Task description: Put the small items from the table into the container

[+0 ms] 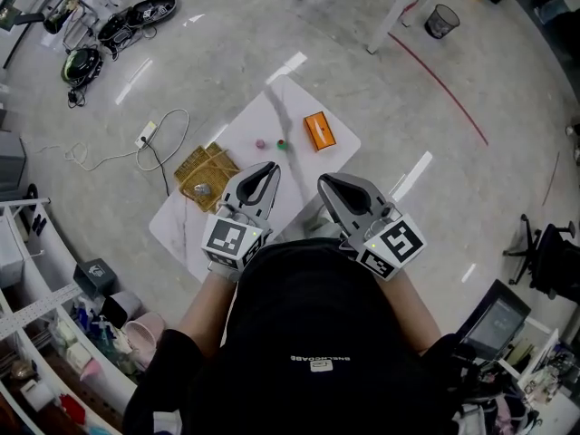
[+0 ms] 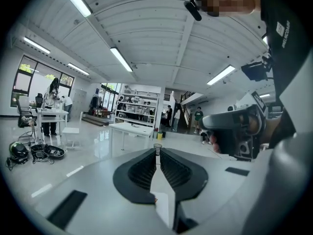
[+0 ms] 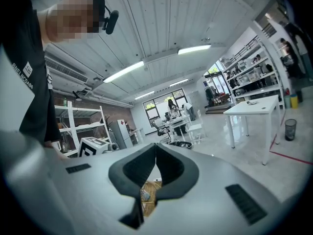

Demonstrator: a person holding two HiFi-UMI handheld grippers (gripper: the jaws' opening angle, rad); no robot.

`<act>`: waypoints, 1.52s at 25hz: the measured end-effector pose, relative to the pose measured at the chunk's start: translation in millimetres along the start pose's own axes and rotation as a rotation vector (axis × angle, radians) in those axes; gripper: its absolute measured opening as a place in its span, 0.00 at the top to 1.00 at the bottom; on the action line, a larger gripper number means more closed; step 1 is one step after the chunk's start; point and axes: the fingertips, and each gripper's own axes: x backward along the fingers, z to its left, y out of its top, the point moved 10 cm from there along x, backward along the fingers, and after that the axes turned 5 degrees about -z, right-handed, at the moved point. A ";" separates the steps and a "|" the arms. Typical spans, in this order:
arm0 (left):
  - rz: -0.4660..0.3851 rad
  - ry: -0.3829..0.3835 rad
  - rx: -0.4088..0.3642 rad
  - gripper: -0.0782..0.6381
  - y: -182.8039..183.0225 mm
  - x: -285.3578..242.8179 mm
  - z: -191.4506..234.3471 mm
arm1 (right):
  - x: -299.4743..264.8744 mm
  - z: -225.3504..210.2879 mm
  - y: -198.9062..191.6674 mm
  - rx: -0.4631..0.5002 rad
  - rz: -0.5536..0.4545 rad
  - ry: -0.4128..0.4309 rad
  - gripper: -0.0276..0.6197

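- Your left gripper (image 1: 271, 167) hovers above the white table (image 1: 294, 107), jaws pressed together on nothing.
- Your right gripper (image 1: 323, 180) (held alongside) is likewise closed and empty.
- A pink item (image 1: 260, 143), a green item (image 1: 282, 144) and an orange box (image 1: 319, 130) lie on the tabletop, outside the woven basket (image 1: 207, 175).

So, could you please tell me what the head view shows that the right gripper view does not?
Only the head view shows the white table top with the orange box, a small pink item and a small green item. Only the right gripper view shows the ceiling lights, shelving and distant people. Both show the right gripper, shut on nothing, the woven basket and the waste bin.
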 end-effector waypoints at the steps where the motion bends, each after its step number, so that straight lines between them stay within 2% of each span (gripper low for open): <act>1: 0.018 0.002 0.007 0.88 -7.3 -3.8 3.2 | 2.3 -0.5 -0.3 0.000 0.005 -0.012 0.94; 5: 0.097 0.016 0.032 0.82 -37.2 -19.1 20.1 | 9.1 -6.0 -5.6 -0.005 0.028 -0.060 0.94; 11: 0.196 0.048 0.023 0.75 -75.9 -49.7 42.3 | 21.3 -19.9 -11.3 -0.015 0.062 -0.120 0.94; 18: 0.331 0.076 0.021 0.72 -136.5 -87.9 65.4 | 33.7 -32.6 -17.9 -0.028 0.102 -0.173 0.94; 26: 0.463 0.110 0.005 0.64 -214.3 -129.6 92.6 | 40.3 -51.5 -34.3 -0.070 0.151 -0.194 0.94; 38: 0.600 0.148 -0.010 0.64 -323.4 -168.9 117.6 | 22.6 -83.9 -83.6 -0.128 0.214 -0.173 0.94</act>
